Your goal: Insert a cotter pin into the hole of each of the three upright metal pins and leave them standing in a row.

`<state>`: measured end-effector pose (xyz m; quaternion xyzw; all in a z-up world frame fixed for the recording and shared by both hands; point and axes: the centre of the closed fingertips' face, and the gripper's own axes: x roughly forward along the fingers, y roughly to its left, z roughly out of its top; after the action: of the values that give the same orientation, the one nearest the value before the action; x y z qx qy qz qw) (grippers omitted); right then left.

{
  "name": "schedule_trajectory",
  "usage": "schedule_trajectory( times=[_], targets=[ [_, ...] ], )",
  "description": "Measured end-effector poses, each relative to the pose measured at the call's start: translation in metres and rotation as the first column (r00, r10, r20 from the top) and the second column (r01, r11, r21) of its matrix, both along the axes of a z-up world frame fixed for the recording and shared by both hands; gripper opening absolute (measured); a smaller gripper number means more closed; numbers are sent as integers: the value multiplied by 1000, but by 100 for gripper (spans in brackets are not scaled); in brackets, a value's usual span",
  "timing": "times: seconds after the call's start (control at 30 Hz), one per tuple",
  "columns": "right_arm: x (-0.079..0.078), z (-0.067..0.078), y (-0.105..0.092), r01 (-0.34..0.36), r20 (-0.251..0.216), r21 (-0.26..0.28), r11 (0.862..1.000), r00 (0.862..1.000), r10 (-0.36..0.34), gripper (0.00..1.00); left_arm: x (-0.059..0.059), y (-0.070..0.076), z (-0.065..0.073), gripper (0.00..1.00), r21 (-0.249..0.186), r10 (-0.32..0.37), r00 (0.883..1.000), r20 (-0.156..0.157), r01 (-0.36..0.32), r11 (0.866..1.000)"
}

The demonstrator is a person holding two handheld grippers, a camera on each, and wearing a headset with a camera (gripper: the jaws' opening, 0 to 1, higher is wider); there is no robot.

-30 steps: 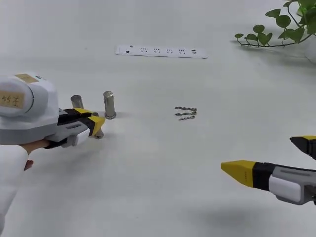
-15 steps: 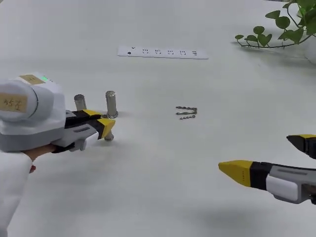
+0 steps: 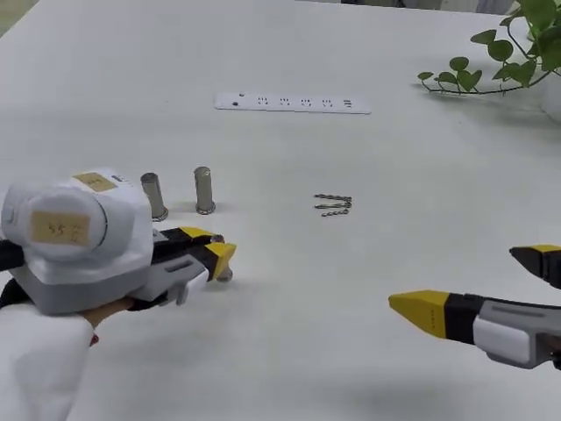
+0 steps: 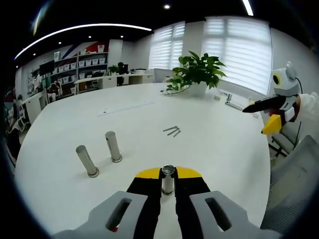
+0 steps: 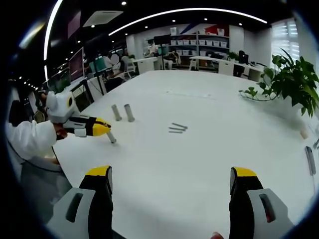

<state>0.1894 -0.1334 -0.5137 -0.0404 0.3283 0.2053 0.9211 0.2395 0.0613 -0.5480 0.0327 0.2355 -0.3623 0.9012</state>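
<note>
Broad white table (image 3: pixel 289 351), white power strip (image 3: pixel 292 103) lying flat, leafy potted plant (image 4: pixel 195 74) at its edge, blind-covered windows (image 4: pixel 239 50) — curved ceiling light strip (image 5: pixel 184 9), office shelving (image 5: pixel 199 42) beyond.

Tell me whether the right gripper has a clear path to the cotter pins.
Probably yes: the right gripper is open, holds nothing, and bare table lies between it and the cotter pins.
</note>
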Motion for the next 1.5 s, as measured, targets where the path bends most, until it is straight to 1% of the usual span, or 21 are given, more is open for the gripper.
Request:
schedule_trajectory(
  times=[0.1,0.17,0.2,0.27,0.33,0.5,0.6,0.63,0.7,0.73,0.77,0.8,0.9,1.03,1.17,1.2,1.23,1.3,1.33,1.4,1.5],
  targets=[
    [-1,1,0,-2,0,8,1000,1000,2,96,-3,-3,-4,6,10,15,1000,-12,-15,1000],
    [-1,1,-1,-7,4,4,1000,1000,7,96,-5,-4,-6,6,28,19,1000,3,-19,999],
    [-1,3,-2,-7,12,-2,1000,1000,7,97,-6,-5,-7,6,27,16,1000,1,-16,999],
    [0,7,-4,-4,26,1,1000,1000,4,97,-9,-8,-9,6,16,-1,1000,-19,2,1000],
    [0,8,-5,-2,26,9,1000,1000,2,97,-10,-10,-9,6,28,-8,1000,-6,8,1000],
    [-1,8,-8,-2,24,12,1000,1000,1,96,-6,-9,-8,6,26,28,1000,-4,-27,999],
    [-1,8,-8,-4,26,16,1000,1000,4,96,-5,-6,-11,6,58,47,999,1,-47,997],
    [-1,8,-8,-5,28,17,1000,1000,4,96,-6,-6,-13,6,62,51,999,-3,-51,997],
    [-2,8,-8,-4,28,19,1000,1000,4,96,-9,-6,-18,6,53,60,998,-30,-58,997],
    [-2,8,-8,-6,29,21,1000,1000,5,96,-9,-6,-20,6,58,60,998,-31,-58,997],
    [-2,8,-8,-8,32,27,1000,999,7,96,-8,-7,-16,6,56,48,999,11,-48,997],
    [-2,9,-8,-5,35,33,999,999,4,97,-12,-7,-18,6,57,59,998,-11,-58,997],
    [-2,9,-8,-4,38,35,999,999,3,96,-13,-7,-18,6,73,52,999,6,-52,996],
    [-1,10,-8,-3,41,36,999,999,1,96,-14,-8,-18,6,73,49,999,18,-50,996],
    [-2,11,-8,-1,44,38,999,999,-1,96,-14,-8,-18,6,68,55,998,10,-56,996],
    [-2,10,-8,0,44,39,999,999,-1,96,-16,-8,-20,7,56,57,998,-16,-56,997],
    [-2,10,-8,0,44,39,999,999,-1,97,-18,-7,-23,7,63,64,997,-34,-62,996],
    [-3,9,-7,-2,41,43,999,999,0,97,-16,-1,-28,11,98,88,996,-18,-85,992],
    [-4,8,-7,-2,40,44,999,999,0,97,-17,-1,-29,14,95,85,996,-22,-83,992],
    [-5,8,-6,-4,40,43,999,999,2,97,-19,0,-26,24,57,85,996,-34,-82,995],
    [-5,8,-5,-5,40,43,999,999,3,97,-21,2,-21,33,41,71,997,-37,-70,997]
  ],
)
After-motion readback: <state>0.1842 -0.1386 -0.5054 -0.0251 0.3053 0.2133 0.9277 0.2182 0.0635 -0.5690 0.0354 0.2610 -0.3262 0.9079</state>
